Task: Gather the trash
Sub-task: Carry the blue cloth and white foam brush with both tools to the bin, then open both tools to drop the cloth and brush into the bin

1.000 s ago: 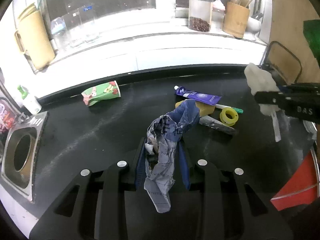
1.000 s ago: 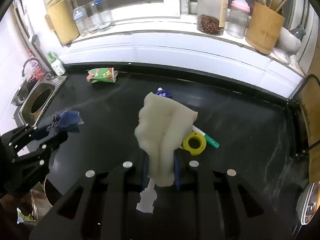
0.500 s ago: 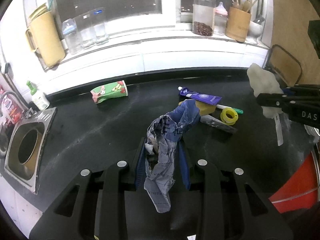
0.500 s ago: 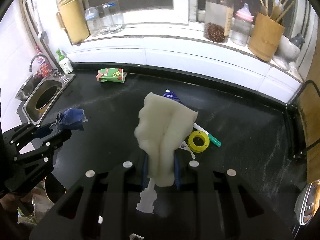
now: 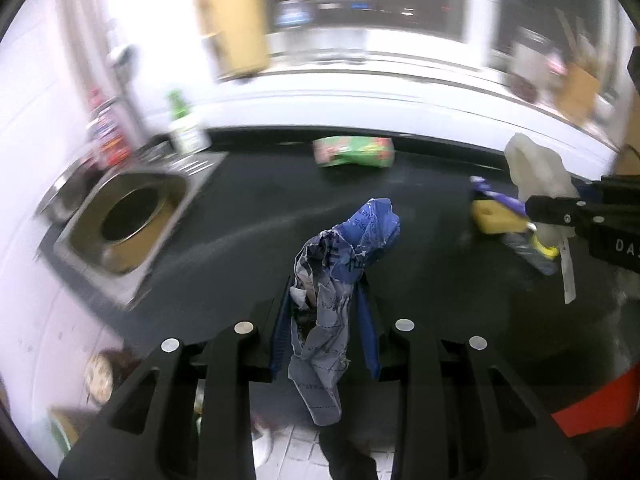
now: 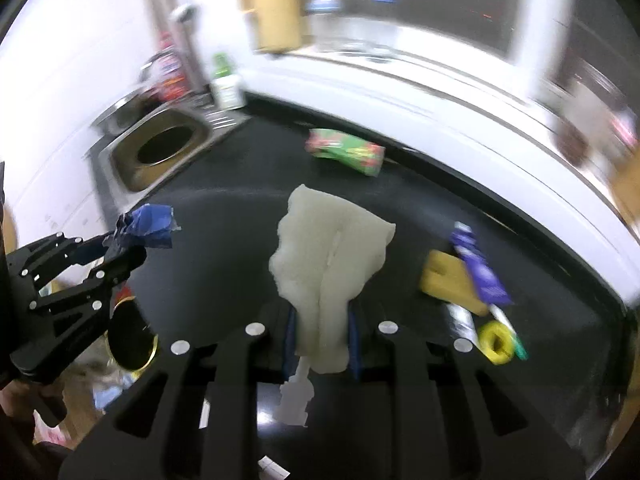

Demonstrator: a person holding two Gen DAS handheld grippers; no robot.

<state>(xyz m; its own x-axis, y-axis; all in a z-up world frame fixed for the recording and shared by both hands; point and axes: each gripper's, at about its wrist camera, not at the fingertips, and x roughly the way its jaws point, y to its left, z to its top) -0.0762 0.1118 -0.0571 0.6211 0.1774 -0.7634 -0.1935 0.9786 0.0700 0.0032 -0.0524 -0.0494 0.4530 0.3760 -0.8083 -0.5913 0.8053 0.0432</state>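
Left gripper [image 5: 326, 320]: jaws clamped on a crumpled blue-and-grey wrapper [image 5: 340, 280], which sticks up past the fingertips and hangs down behind them toward the camera. Right gripper [image 6: 320, 332]: jaws closed tight on a wad of off-white tissue [image 6: 328, 264]; the wad fans out wide above the tips, and a thin pale strip trails below the grip. Both loads are clear of the black countertop [image 5: 240, 248]. Ahead of the left jaws and beyond them lies a green-and-red carton [image 5: 354, 151] on its side, near the back edge of the counter. To the left of the left jaws sits a steel sink [image 5: 124, 216] with a round drain opening; a green-capped bottle [image 5: 182, 124] stands behind it. In the right wrist view, to the right of the jaws, a cluster rests on the counter: a yellow sponge [image 6: 448, 280] with a purple tube [image 6: 478, 268] lying across it, and nearer the camera a yellow tape roll [image 6: 496, 342] touching a green-tipped marker [image 6: 514, 340]. The backgrounds of both views are motion-blurred; items on the window ledge are unreadable.
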